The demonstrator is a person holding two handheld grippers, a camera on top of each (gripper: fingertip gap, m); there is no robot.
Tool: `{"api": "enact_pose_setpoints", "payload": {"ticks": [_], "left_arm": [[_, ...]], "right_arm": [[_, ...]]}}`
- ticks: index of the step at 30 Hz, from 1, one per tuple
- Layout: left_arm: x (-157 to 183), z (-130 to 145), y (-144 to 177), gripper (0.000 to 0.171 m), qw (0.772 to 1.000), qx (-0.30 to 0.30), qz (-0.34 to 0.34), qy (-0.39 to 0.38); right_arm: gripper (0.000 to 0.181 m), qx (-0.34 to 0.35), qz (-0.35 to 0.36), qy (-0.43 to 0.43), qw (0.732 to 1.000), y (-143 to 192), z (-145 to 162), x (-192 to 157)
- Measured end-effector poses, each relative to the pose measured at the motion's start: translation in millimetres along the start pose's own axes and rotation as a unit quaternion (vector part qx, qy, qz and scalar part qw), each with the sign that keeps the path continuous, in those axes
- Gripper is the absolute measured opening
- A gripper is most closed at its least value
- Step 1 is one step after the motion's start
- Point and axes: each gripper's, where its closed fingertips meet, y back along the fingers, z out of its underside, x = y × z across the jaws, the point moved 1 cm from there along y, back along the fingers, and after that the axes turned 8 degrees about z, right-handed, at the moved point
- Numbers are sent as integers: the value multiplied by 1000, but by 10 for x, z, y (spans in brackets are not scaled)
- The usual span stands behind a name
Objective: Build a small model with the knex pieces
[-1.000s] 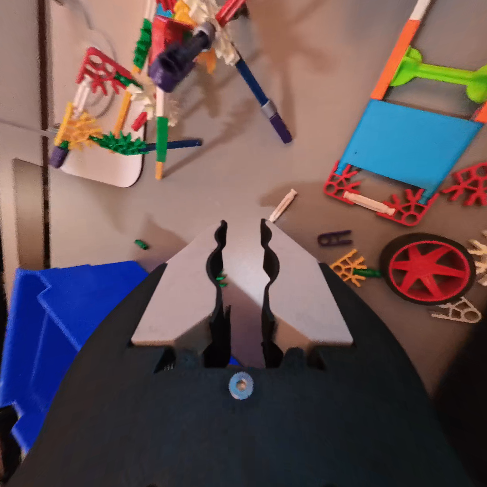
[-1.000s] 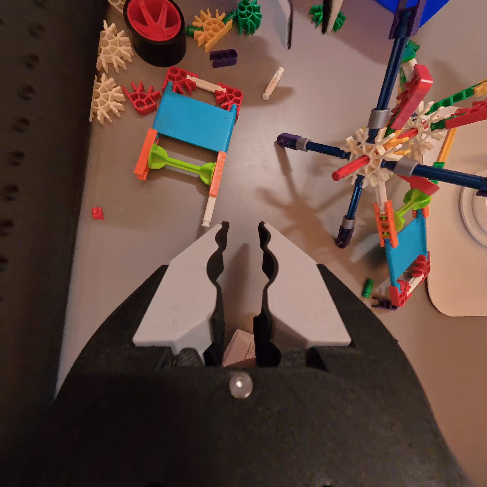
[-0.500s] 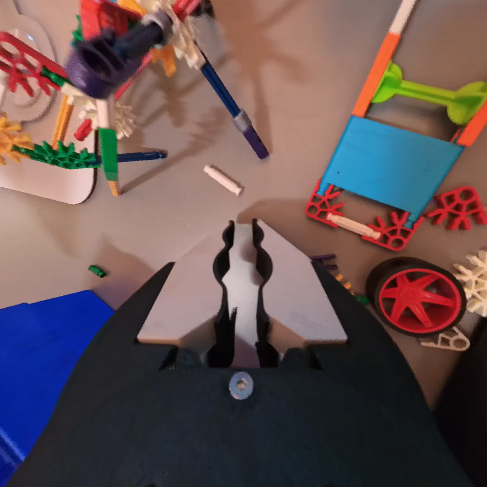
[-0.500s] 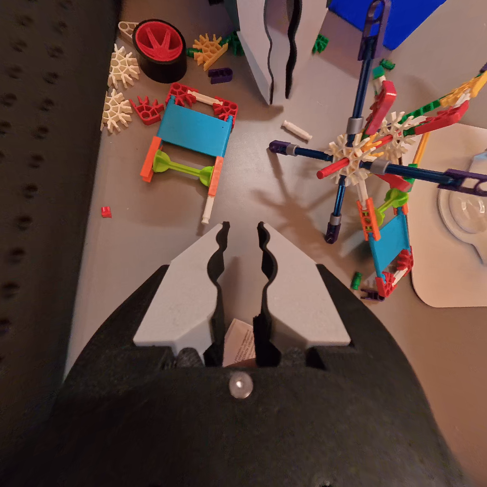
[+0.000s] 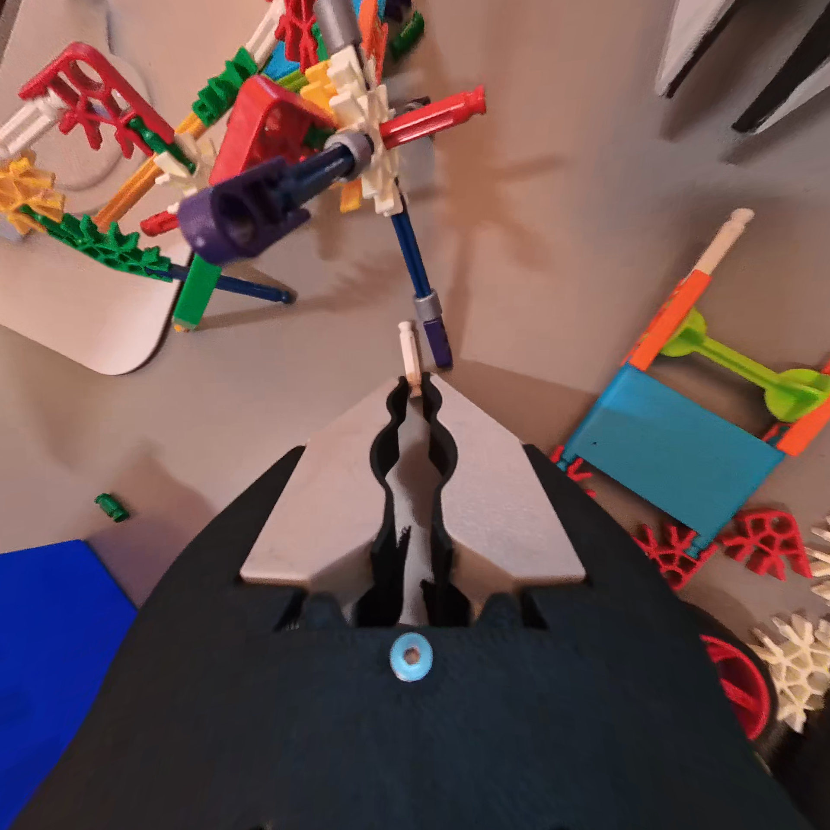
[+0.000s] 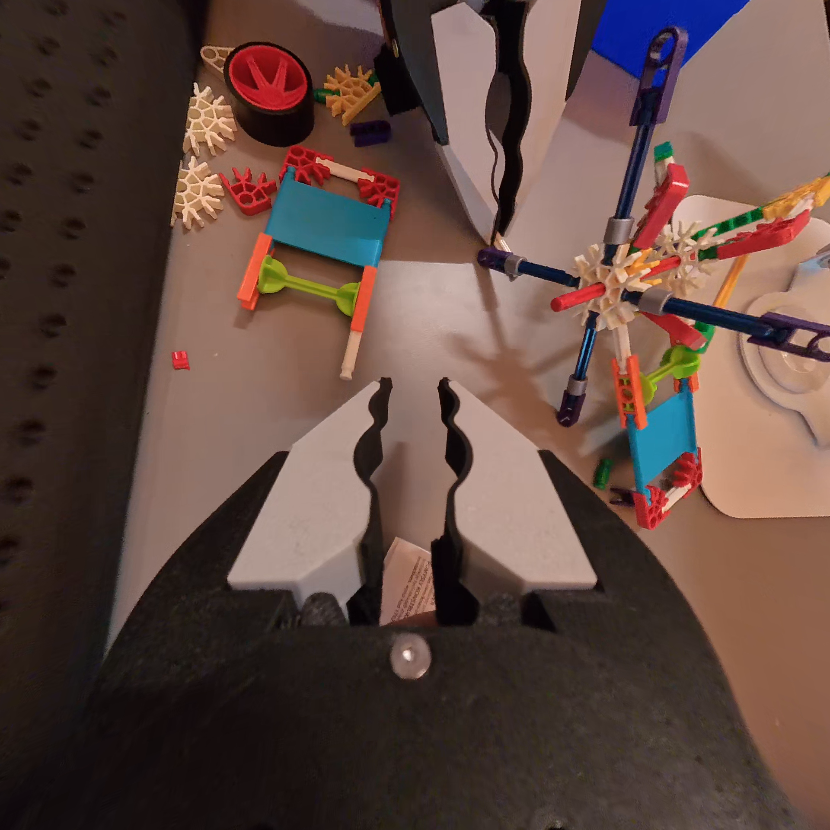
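Observation:
My left gripper (image 5: 415,382) is shut on the near end of a short white rod (image 5: 408,348), at the grey tabletop. The rod lies right beside the purple-capped tip (image 5: 436,342) of a blue spoke of the colourful wheel model (image 5: 359,148). In the right wrist view the left gripper (image 6: 496,236) comes down from the top, its tips touching the table by that purple tip (image 6: 492,258) of the model (image 6: 615,283). My right gripper (image 6: 415,381) is open and empty, above bare table between the model and a blue-panel seat piece (image 6: 328,224).
A black-tyred red wheel (image 6: 269,90), white snowflake connectors (image 6: 206,121), red connectors and a yellow one lie at the far left. A blue bin (image 5: 45,651) stands by the left gripper. The model rests on a white board (image 6: 763,471). A dark perforated mat (image 6: 67,269) borders the table. My right fingertips sit around 12 cm from my left ones.
My left gripper moved forward to the white rod and closed its jaws on it; the rod turned to point away. The right gripper pulled back slightly and stayed open.

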Motion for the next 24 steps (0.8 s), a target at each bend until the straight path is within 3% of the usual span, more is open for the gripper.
{"api": "enact_pose_setpoints", "payload": {"ticks": [8,11,18,24], "left_arm": [[-19,-49,214,3,999,20,-16,-21],[289,-144,348,4,995,37,35,-87],[918,-515,288,4,975,54,47,-209],[1077,-695,282,3,971,84,54,-218]], "right_arm": [[20,6,11,-2,1000,59,-4,44],[21,22,16,6,1000,99,-111,21],[28,23,23,52,998,53,-310,-163],[3,5,-3,68,998,-37,-254,-284]]}}
